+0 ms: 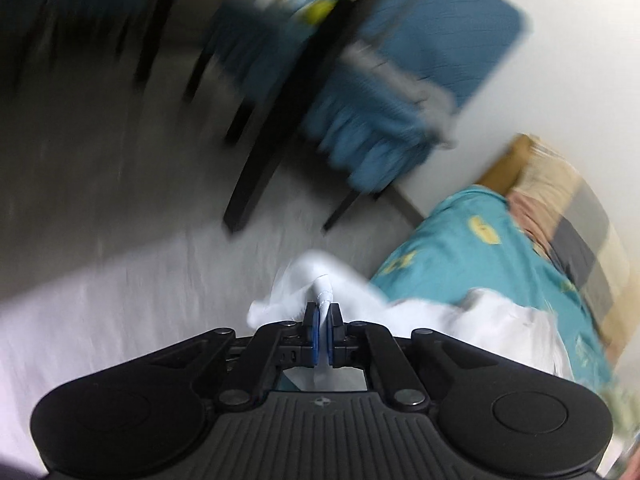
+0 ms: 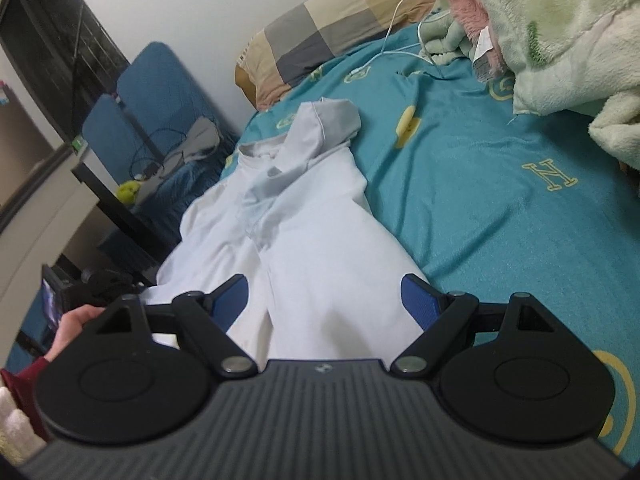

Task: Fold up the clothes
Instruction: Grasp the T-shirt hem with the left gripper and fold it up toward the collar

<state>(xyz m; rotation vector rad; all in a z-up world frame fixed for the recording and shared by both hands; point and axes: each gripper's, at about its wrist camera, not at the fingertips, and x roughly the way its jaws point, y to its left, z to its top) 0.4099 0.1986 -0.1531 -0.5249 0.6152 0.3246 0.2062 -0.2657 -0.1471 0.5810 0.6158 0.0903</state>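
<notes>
Fingers, left gripper [image 1: 323,314]: blue ribbed pads pressed together on a thin fold of the white hoodie [image 2: 304,216]; a narrow white tab of cloth pokes out just past the tips.
Fingers, right gripper [image 2: 324,292]: spread wide, blue textured pads standing either side of the hoodie's lower part, not pressing on it; whether they touch the cloth I cannot tell.
White hoodie: smooth, pale cotton-like fabric, lying lengthwise on the bedsheet [image 2: 480,200] along its left edge, hood end towards the pillow [image 2: 320,28]. A crease runs down its middle; the grey-lined hood is folded over the chest.
Bedsheet: teal, slightly napped, printed with yellow letters and ring shapes.
Pillow: soft, oblong, checked in tan, grey and cream, at the head of the bedsheet against the white wall.
Fleece blanket [image 2: 560,40]: plush, pale green and pink, heaped on the far right of the bedsheet.
Cable [image 2: 400,12]: thin, white, looping over the bedsheet between pillow and blanket.
Chair [image 2: 160,92]: blue quilted cover, black legs, beside the bedsheet's left edge; heavily blurred in the left wrist view.
Hand [image 2: 76,320]: gripping the black left gripper body off the bedsheet's left edge, dark red sleeve [image 2: 24,376] at the wrist.
</notes>
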